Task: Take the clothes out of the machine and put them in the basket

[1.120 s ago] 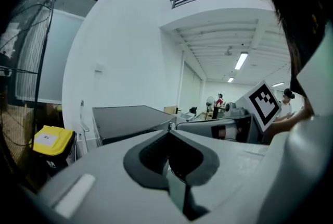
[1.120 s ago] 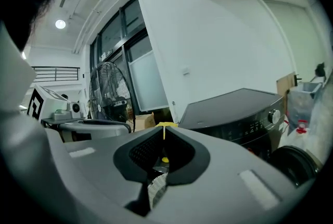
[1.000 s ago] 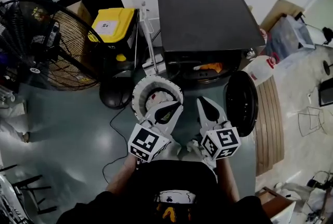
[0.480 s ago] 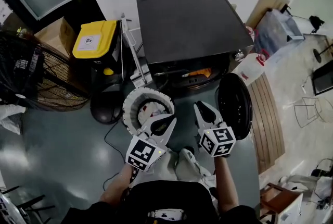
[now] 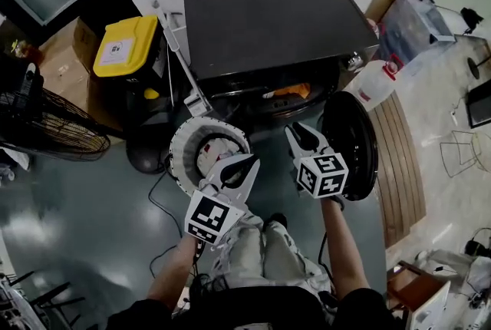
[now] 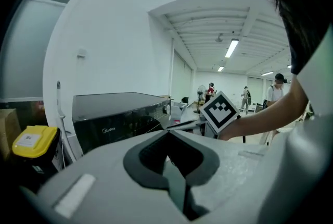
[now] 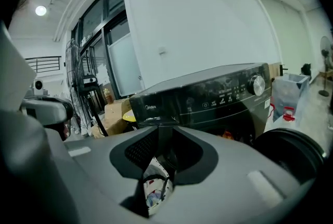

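Now both forearms stretch forward-down; left tongs [image 5: 250, 161] closed; right tongs [image 5: 292, 130] slightly parted (just opening, empty).

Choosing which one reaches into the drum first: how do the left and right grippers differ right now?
The left gripper is shut. The right gripper stands slightly open, its jaws having just been opening. In the head view, the left gripper lies over the rim of the basket, while the right gripper is nearer the open door of the machine. Both are empty.
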### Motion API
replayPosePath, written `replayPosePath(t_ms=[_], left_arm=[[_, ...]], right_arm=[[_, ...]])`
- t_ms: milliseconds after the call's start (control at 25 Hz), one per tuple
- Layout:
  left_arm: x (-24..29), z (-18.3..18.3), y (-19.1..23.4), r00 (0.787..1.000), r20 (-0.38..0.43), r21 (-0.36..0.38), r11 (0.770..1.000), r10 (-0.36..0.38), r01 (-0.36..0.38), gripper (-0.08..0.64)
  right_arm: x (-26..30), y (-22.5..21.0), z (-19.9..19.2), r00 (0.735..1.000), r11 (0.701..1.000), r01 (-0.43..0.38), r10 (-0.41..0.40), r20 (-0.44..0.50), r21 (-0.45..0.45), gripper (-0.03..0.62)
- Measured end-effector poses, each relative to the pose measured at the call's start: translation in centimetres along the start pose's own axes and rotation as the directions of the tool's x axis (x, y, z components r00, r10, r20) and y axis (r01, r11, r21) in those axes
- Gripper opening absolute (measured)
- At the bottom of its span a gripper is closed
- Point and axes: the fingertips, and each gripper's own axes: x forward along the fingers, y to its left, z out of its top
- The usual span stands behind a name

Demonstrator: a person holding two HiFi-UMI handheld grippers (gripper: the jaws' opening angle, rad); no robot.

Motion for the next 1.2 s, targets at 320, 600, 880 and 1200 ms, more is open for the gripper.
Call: replayPosePath(t_ms=[320,600,880,1200], left_arm=[[4.1,-5.3,0.7,0.999,-0.03,-0.006,1.0,0.015,-0.015,0.0],[7.4,-10.7,2.8,0.999,-0.019,-0.038,0.998,0.04,-0.041,0.003],[11.2,-16.2,6.2,0.998,-0.02,-0.053,0.997,0.058,-0.059,0.003],[15.3,-22.1,8.0,0.999,-0.014,-0.023,0.999,0.039,-0.039,0.003]], right_arm=[[5.8,-5.0,-6.2,0.998,0.999,0.011,-0.013,-0.055,-0.036,0.109],[12.3,-8.8,-9.8,0.998,0.999,0.013,-0.016,-0.066,-0.05,0.153],[20.8,-13.1,-14.2,0.996,0.999,0.023,-0.027,-0.083,-0.044,0.194],[29.8,-18.3,-20.3,0.988,0.996,0.072,-0.079,-0.13,-0.056,0.256]])
